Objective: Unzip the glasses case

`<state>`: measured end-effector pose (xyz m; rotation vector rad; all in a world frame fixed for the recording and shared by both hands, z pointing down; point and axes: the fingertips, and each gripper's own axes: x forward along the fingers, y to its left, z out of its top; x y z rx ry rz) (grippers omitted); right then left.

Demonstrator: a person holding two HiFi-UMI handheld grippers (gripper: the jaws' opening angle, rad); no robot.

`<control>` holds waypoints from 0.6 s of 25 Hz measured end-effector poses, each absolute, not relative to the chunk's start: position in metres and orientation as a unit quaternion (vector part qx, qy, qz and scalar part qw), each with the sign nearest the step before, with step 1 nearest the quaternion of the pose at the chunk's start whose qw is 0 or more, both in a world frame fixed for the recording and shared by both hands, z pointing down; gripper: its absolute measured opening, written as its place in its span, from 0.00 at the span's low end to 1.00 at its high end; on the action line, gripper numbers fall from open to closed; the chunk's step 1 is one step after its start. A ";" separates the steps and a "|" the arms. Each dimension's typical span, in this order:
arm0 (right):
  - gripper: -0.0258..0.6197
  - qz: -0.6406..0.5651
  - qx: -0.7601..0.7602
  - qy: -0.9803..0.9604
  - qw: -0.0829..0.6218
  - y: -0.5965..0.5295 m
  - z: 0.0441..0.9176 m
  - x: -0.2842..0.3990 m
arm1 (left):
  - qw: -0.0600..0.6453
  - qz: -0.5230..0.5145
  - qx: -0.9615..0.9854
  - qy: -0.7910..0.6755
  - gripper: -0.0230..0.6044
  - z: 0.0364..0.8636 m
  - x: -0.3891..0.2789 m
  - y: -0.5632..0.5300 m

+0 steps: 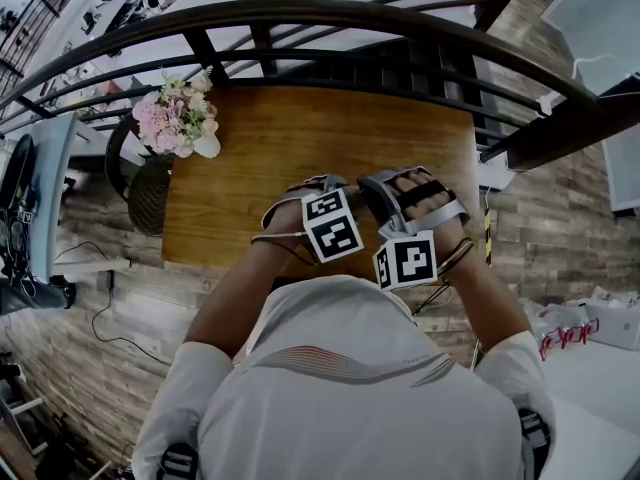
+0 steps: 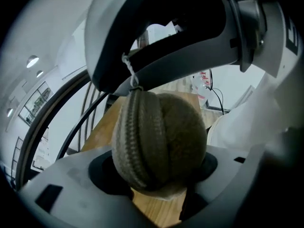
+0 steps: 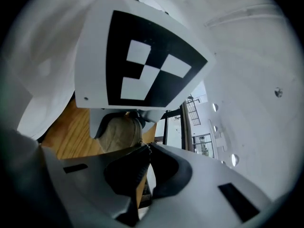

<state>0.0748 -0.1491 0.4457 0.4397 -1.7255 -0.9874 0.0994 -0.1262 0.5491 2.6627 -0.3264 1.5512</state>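
My left gripper [image 2: 154, 174] clamps the olive-brown fabric glasses case [image 2: 167, 129] end-on to brace it, while my right gripper [image 3: 145, 148] pinches its white zipper pull cord [image 2: 130, 72], ready to tug.

Case [image 2: 161, 137] sits between the left gripper's [image 2: 159, 172] jaws, above the table's [image 1: 300, 158] near edge. Right gripper [image 3: 145, 151] is just right of it, over the case's top. Flowers [image 1: 178, 116] are on the far left corner, chair [image 1: 140, 193] left of the table, railing [image 1: 300, 13] behind.
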 end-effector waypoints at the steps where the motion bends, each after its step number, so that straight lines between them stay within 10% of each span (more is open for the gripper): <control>1: 0.12 -0.414 0.181 -0.721 0.526 -0.147 0.448 0.074 | 0.017 0.508 0.856 -0.099 0.50 0.552 0.099 -0.125; 15: 0.12 -0.414 0.197 -0.726 0.512 -0.142 0.443 0.072 | 0.000 0.501 0.862 -0.077 0.50 0.550 0.103 -0.119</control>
